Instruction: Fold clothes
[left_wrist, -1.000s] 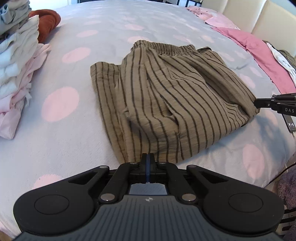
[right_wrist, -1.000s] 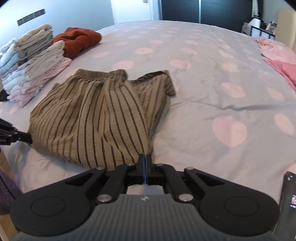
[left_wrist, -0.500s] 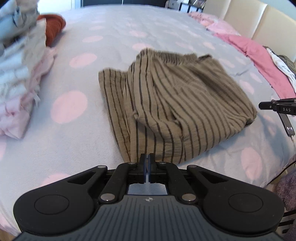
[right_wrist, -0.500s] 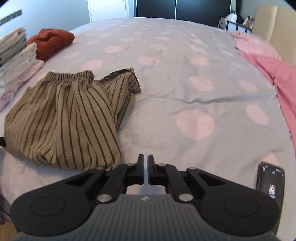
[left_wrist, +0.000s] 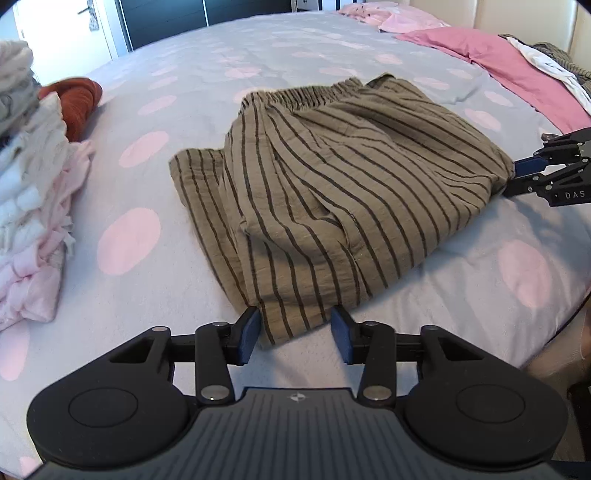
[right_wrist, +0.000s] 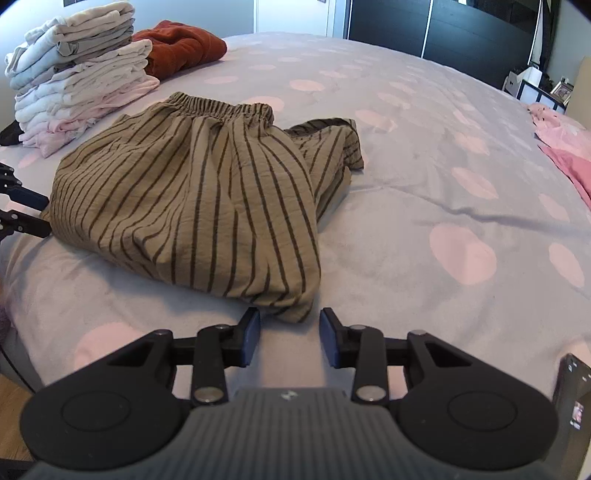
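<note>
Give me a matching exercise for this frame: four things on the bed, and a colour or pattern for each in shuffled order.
Things:
1. trousers
2. crumpled garment
3. bedcover
4. cloth by the headboard

Colours:
A. grey with pink dots
B. rust red
C. pink
D. olive with dark stripes

Pairs: 1-D, 2-B, 3-A, 4-C
</note>
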